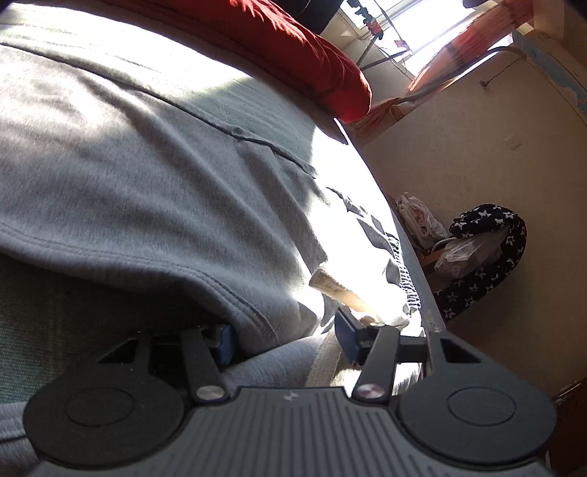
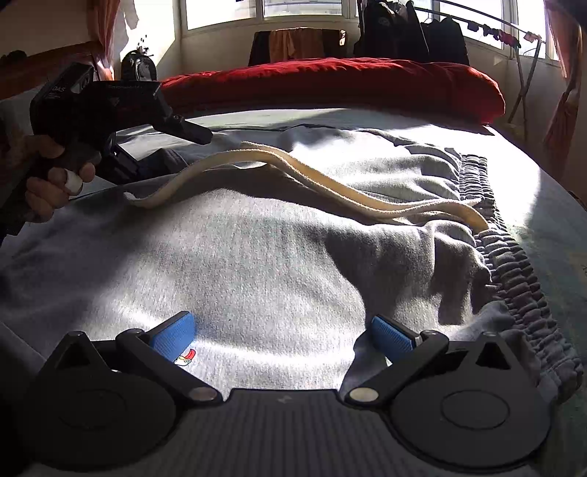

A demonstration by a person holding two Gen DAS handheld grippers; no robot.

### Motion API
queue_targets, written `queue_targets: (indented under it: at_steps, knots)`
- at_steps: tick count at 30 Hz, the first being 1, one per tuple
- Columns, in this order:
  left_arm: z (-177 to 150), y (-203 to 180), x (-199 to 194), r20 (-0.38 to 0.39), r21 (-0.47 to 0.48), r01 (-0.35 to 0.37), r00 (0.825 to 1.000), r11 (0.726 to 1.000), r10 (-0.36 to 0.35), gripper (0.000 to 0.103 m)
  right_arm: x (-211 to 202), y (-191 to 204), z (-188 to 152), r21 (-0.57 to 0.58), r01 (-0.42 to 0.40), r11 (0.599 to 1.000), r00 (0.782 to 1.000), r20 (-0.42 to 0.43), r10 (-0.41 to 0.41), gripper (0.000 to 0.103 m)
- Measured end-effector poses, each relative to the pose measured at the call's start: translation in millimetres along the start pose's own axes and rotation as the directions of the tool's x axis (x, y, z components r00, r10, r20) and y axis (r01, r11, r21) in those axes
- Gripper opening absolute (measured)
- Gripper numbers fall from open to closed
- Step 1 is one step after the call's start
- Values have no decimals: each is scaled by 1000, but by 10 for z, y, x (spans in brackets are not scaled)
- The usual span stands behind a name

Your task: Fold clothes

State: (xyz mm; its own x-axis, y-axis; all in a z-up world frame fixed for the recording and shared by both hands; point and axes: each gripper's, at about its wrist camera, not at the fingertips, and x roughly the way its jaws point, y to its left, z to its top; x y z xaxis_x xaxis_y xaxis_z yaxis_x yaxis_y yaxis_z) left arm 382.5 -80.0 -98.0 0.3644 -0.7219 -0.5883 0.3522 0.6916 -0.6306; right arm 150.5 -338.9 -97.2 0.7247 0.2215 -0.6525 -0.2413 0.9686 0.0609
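Grey sweatpants (image 2: 264, 249) lie spread on the bed, their ribbed waistband (image 2: 513, 264) to the right. A cream drawstring (image 2: 330, 183) trails across them. My right gripper (image 2: 282, 337) is open, its blue pads (image 2: 172, 335) resting low on the grey fabric beside a small printed logo (image 2: 185, 357). My left gripper (image 1: 286, 341) is open around a hemmed fold of the sweatpants (image 1: 146, 205), with a gap left at its right finger. The drawstring end (image 1: 337, 290) lies just past it. In the right wrist view the left gripper (image 2: 124, 172), held by a hand (image 2: 47, 183), sits at the left by the drawstring's end.
A red duvet (image 2: 330, 84) lies across the far side of the bed. Hanging clothes (image 2: 403, 29) and a drying rack stand by the windows. Beside the bed's edge, a star-patterned bag (image 1: 488, 253) and plastic bags sit against the wall.
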Motion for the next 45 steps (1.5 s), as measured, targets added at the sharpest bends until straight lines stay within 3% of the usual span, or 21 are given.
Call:
queue_targets:
  at_steps: [3,6,11,12,14,16,18,20,21,22,23,27,38,41,43,45]
  knots:
    - [71,-70,-17,18,63,-66,998,996,65,7,-2,4,2,-1,0,1000,1000,-2,0,103]
    - [221,-85,-72,62,67,-76,995,995,72,6,-1,3,3,-1,1,1000,1000,-2,-1,103]
    - [411,9,-99,126,-5,-32,991,999,32,7,7,4,10,-1,2,1000,1000,-4,-2,103]
    - [395,21,-78,122,-6,-31,992,1000,31,11,6,4,11,-1,3,1000,1000,-4,-3,103]
    - [331,28,-31,107,6,-30,994,1000,29,28,7,6,11,-1,4,1000,1000,-5,-4,103]
    - [244,27,-11,85,22,-14,996,1000,12,52,3,0,8,-2,3,1000,1000,-4,-3,103]
    - [169,25,11,66,41,-3,998,999,1,57,4,-6,7,-2,1,1000,1000,-4,-1,103]
    - [134,16,41,57,64,-7,998,998,3,54,6,-4,9,-3,2,1000,1000,-5,-2,103]
    - [140,-1,60,54,82,-9,999,997,5,45,6,-2,9,-4,3,1000,1000,-5,-3,103]
    - [152,-23,80,52,102,-12,999,995,7,13,4,0,9,-4,3,1000,1000,-5,-3,103]
    - [174,-50,95,54,117,-17,999,993,11,3,2,1,10,-4,3,1000,1000,-6,-3,103]
    - [314,-156,134,76,156,-45,997,987,34,3,-2,6,16,-3,4,1000,1000,-10,-4,103]
    - [459,-164,92,74,94,-51,996,994,44,5,-68,3,97,11,-1,1000,999,-49,1,103]
    - [437,-139,-2,48,88,-72,997,994,68,17,-212,-91,248,58,-101,993,994,-35,103,103]
    - [358,-117,-130,38,96,-101,994,990,97,33,-338,-139,385,65,-149,987,989,0,149,102]
    - [266,-95,-274,30,105,-129,991,986,127,37,-416,-160,546,54,-181,982,983,23,180,98]
